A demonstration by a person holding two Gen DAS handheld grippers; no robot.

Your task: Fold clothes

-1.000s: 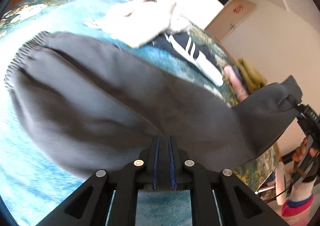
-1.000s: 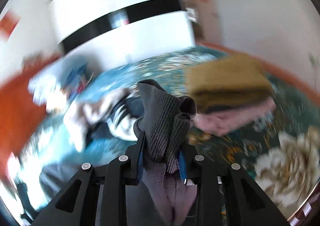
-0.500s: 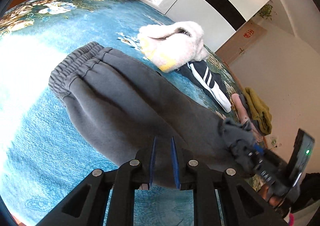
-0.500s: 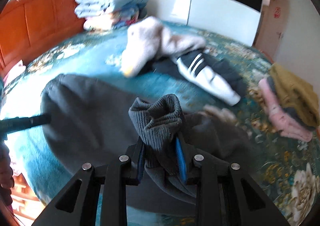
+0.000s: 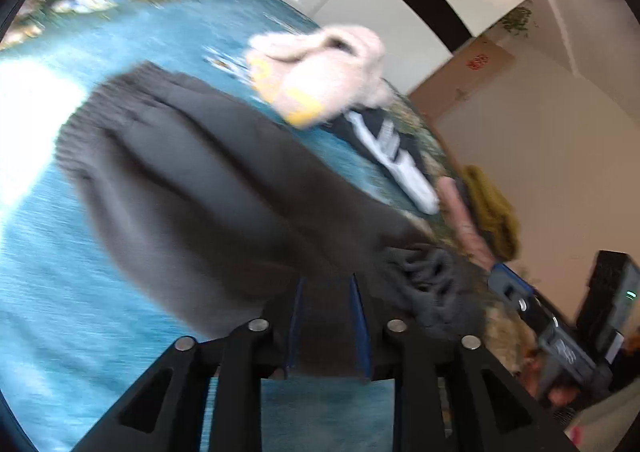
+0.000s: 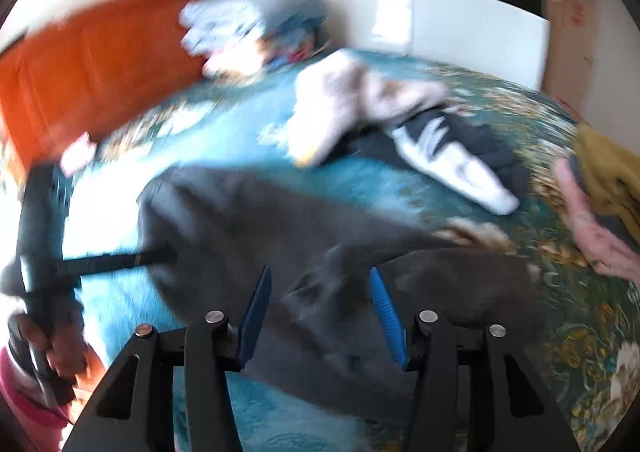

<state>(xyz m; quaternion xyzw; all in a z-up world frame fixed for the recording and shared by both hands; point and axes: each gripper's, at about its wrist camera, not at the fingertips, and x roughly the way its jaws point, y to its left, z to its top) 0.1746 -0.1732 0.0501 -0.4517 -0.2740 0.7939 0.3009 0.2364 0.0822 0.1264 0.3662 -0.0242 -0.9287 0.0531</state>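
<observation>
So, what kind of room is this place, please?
Most likely a bedroom: a bed with a blue floral cover, an orange wooden headboard, folded bedding stacked against it, and a wardrobe behind.

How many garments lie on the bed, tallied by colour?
Grey sweatpants: 1
Cream fleece garment: 1
Black garment with white stripes: 1
Mustard folded garment: 1
Pink folded garment: 1
Total: 5, leaving out the blurred bedding stack by the headboard.

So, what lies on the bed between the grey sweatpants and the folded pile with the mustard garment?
In the right wrist view, the black garment with white stripes lies between the grey sweatpants and the mustard-topped pile.
</observation>
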